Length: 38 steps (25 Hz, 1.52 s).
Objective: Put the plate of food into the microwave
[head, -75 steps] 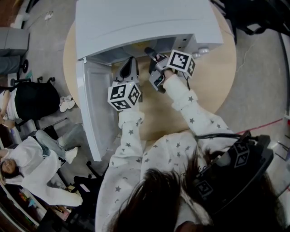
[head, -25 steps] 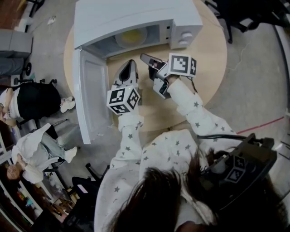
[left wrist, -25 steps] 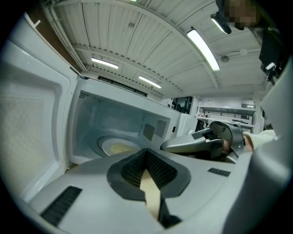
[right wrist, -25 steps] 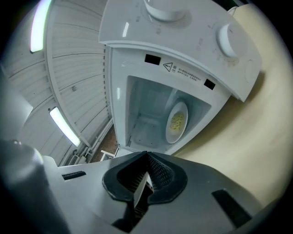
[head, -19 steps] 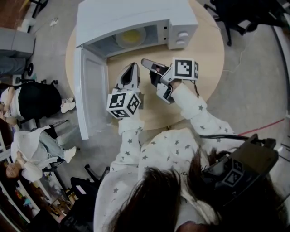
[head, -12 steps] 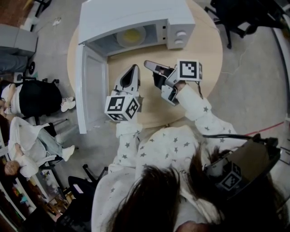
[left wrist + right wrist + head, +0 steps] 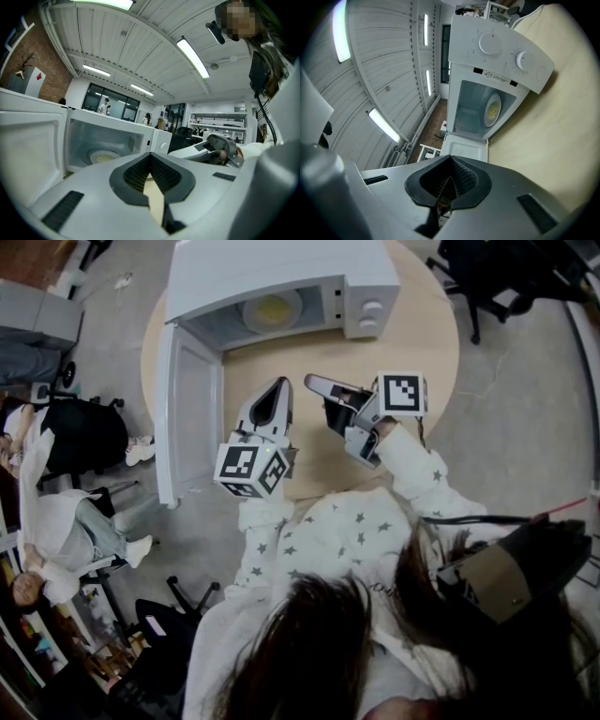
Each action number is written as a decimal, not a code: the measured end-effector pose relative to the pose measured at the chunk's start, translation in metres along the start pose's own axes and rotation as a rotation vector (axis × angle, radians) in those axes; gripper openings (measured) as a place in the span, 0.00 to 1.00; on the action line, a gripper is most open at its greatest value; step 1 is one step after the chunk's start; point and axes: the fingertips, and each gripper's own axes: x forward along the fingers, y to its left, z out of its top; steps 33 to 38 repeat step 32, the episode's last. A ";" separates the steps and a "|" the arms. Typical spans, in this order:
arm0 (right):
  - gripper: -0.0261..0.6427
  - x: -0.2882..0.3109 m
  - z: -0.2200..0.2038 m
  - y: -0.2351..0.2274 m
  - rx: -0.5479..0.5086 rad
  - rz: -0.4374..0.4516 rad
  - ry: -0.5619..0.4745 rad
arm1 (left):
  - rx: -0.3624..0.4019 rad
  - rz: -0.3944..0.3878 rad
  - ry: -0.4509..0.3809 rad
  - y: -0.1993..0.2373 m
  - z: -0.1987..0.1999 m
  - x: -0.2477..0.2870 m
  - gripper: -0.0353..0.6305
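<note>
The white microwave (image 7: 281,277) stands at the far side of the round table with its door (image 7: 192,409) swung wide open to the left. A plate of yellow food (image 7: 272,310) lies inside the cavity; the plate (image 7: 104,157) also shows in the left gripper view, and the plate (image 7: 492,110) in the right gripper view. My left gripper (image 7: 278,385) is shut and empty, a little in front of the opening. Beside it, my right gripper (image 7: 312,381) is shut too, with nothing in it. Both point toward the microwave, apart from it.
The microwave's two knobs (image 7: 373,313) sit right of the cavity. Bare tabletop (image 7: 412,343) lies to the right of the grippers. Seated people (image 7: 56,521) and chairs are on the floor at left, and a black chair (image 7: 487,277) at upper right.
Both grippers have drawn back from the microwave mouth toward the person. The plate has stayed inside the cavity and the door has stayed open.
</note>
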 end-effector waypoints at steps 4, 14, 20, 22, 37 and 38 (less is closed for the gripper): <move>0.05 -0.003 0.003 0.003 0.017 0.025 -0.022 | -0.007 0.003 0.008 -0.005 0.005 0.001 0.06; 0.05 -0.003 0.010 0.003 0.026 0.030 -0.043 | -0.002 0.000 0.008 -0.007 0.007 0.004 0.06; 0.05 -0.002 0.009 0.001 0.038 0.029 -0.040 | 0.006 0.016 -0.003 -0.002 0.007 0.003 0.06; 0.05 -0.001 0.009 0.001 0.038 0.030 -0.037 | 0.003 0.017 -0.002 -0.001 0.006 0.003 0.06; 0.05 0.001 0.011 0.002 0.055 0.047 -0.029 | -0.016 0.019 0.009 0.001 0.005 0.005 0.06; 0.05 0.001 0.011 0.002 0.055 0.047 -0.029 | -0.016 0.019 0.009 0.001 0.005 0.005 0.06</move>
